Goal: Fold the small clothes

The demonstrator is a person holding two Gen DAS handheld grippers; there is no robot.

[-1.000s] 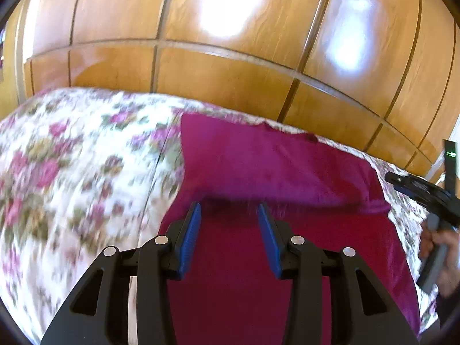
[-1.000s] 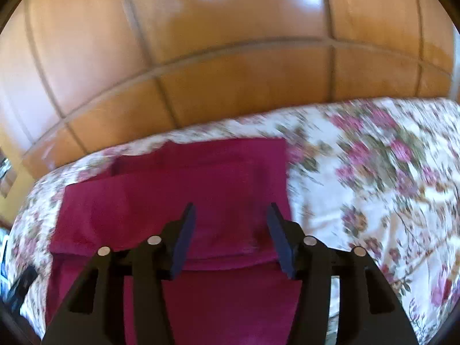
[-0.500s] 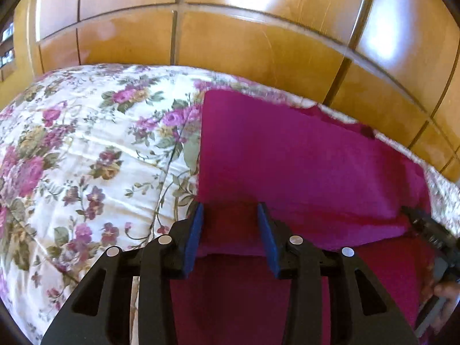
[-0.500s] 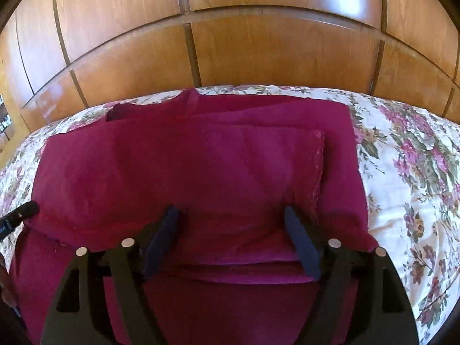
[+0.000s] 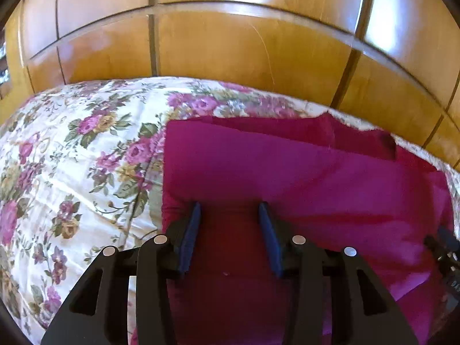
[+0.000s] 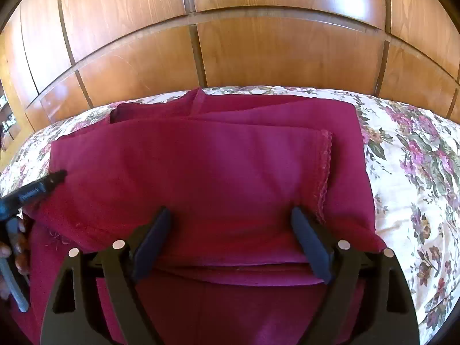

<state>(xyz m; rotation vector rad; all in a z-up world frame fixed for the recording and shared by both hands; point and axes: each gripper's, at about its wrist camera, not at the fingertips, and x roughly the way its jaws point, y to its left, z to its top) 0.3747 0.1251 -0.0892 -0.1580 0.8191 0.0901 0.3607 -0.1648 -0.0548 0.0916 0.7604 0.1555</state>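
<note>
A dark red garment (image 5: 287, 172) lies partly folded on the flowered bedspread (image 5: 72, 172), an upper layer doubled over a lower one. It fills the middle of the right wrist view (image 6: 215, 172), with a scalloped hem on the right. My left gripper (image 5: 229, 212) is open and empty, its tips at the folded edge near the garment's left side. My right gripper (image 6: 230, 215) is open wide and empty, low over the folded edge near the garment's right side. The left gripper also shows at the left of the right wrist view (image 6: 43, 185).
A glossy wooden wardrobe (image 5: 244, 43) stands right behind the bed. The bedspread (image 6: 417, 172) stretches on to the right of the garment and to its left. The person's hand (image 6: 17, 247) holds the left tool's handle.
Both grippers moved forward and down toward the folded edge. The right gripper's jaws opened wider. The garment lies as before.
</note>
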